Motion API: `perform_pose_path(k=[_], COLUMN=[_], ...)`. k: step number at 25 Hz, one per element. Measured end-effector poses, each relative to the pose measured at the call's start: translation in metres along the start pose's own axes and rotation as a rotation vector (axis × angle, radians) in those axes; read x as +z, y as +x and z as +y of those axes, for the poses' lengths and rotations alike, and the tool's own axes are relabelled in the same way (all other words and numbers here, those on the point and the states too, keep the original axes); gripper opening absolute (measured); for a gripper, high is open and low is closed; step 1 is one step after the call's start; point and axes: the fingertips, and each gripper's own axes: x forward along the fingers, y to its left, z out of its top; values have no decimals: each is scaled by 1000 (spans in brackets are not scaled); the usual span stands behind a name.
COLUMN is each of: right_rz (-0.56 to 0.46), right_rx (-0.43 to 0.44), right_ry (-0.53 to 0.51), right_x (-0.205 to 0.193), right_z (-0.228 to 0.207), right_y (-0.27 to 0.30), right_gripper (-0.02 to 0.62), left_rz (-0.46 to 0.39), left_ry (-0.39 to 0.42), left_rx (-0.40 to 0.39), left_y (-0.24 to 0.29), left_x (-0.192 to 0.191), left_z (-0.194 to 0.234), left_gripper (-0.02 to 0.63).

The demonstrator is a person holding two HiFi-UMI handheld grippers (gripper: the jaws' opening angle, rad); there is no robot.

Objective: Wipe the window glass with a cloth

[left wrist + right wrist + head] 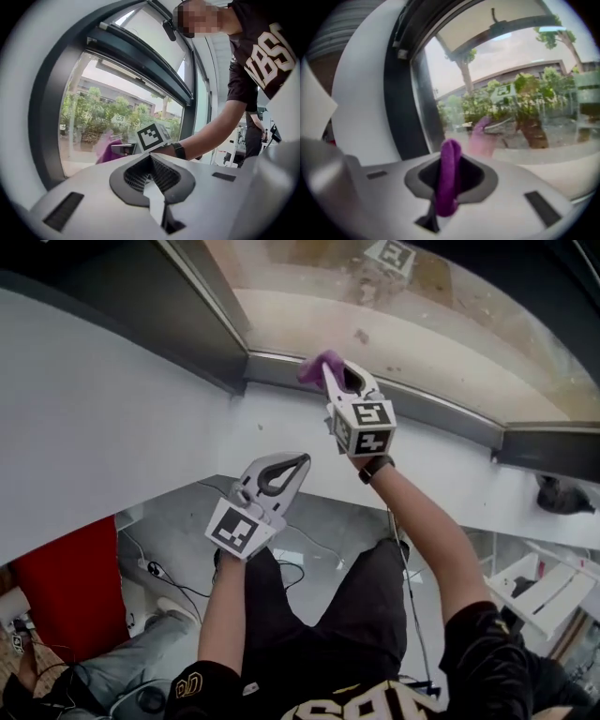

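Observation:
The window glass [394, 324] fills the top of the head view. A purple cloth [319, 367] is pressed near the glass's lower left corner, with my right gripper [336, 379] shut on it. In the right gripper view the cloth [449, 176] stands folded between the jaws, and its pale reflection [480, 136] shows in the glass [525, 84]. My left gripper [298, 463] hangs lower, below the white sill, shut and empty. In the left gripper view my left gripper [151, 156] points toward the window, where the cloth [108, 151] and the right gripper's marker cube [153, 136] show.
A dark window frame [187, 306] borders the glass on the left and along the bottom. Below runs a white sill and wall [112, 418]. A dark object [562, 495] lies on the sill at right. On the floor are a red box [66, 587], cables [178, 582] and a white rack [548, 592].

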Motion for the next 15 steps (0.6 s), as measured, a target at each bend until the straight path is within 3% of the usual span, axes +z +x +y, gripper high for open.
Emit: perform_pose_path(k=[3,7,11,15], right_rz=[17,50,85,108], right_rx=[98,96,57,-52], right_ry=[-53,-62,-101,-86], right_x=[-9,-13,-26,-43], right_z=[72,104,82,0], right_y=[65,131,137,76], right_gripper=[74,74,74,74], left_rz=[15,40,46,49], left_ry=[-8,-17,-40,-66], left_rx=[44,86,97,34], left_y=[-35,-62,-63,-30], left_x=[-5,-16,-25,-27], left_z=[28,52,57,28], left_gripper=[9,9,9,9])
